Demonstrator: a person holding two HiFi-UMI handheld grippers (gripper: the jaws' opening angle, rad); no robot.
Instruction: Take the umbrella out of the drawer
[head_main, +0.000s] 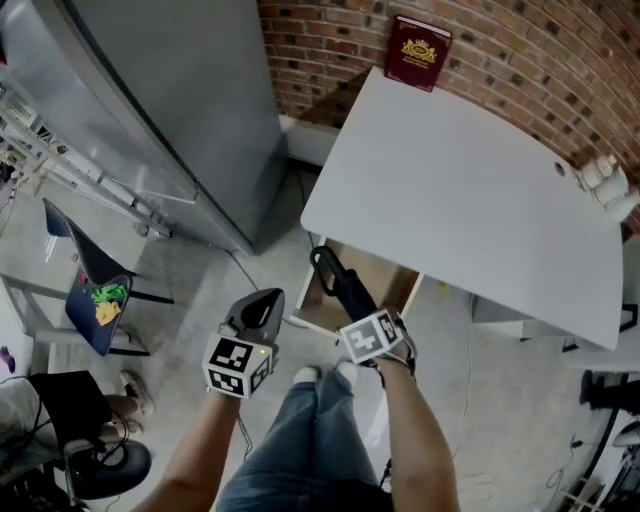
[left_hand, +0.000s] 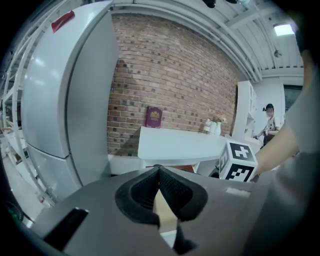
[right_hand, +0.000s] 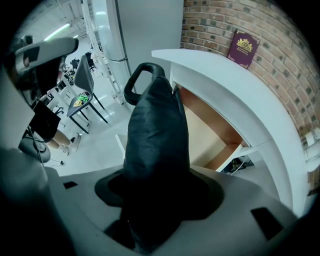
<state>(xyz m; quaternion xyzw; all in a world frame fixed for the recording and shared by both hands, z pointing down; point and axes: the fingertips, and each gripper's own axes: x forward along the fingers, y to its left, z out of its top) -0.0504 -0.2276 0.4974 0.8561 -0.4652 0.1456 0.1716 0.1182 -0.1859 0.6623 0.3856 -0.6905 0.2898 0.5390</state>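
Black folded fabric umbrella (right_hand: 155, 130) pinched by right tool (head_main: 365, 322) over open wooden drawer (right_hand: 207, 132) (under white desk (head_main: 470, 190)); left tool (left_hand: 159, 173) pressed together, empty.

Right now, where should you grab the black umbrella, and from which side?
Grab the umbrella by its thick folded middle, from above, as the right hand-held gripper does. It slants over the open drawer, loop handle farthest away; the bundle fills the jaws.

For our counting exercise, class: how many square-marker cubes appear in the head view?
2. One cube rides the left gripper, lower left; the other cube rides the right gripper, which grips the umbrella.
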